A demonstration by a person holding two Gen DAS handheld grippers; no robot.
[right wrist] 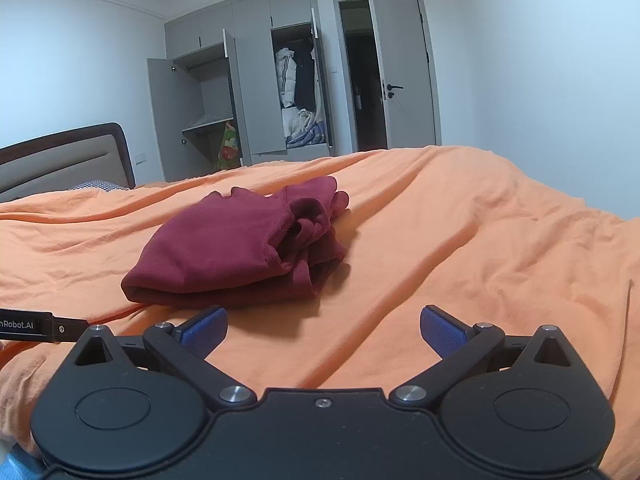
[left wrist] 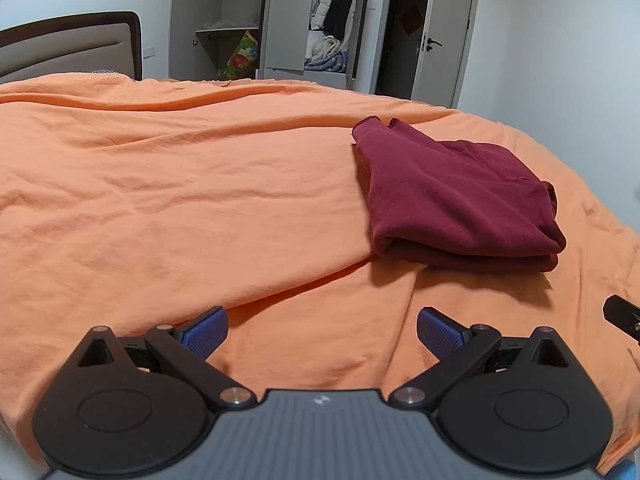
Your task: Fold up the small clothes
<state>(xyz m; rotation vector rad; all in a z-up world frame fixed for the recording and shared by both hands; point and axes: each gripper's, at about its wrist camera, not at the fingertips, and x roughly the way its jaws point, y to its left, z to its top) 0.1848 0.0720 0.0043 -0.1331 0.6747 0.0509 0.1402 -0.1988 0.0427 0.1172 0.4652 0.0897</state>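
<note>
Both my grippers are wide open and hold nothing.
My left gripper [left wrist: 322, 334] and right gripper [right wrist: 323, 332] sit low over the orange bed [left wrist: 180, 184]; the folded red top [right wrist: 236, 240] lies just ahead.

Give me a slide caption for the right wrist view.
Right tongs open and empty above the orange bedspread, facing a folded maroon garment.
</note>
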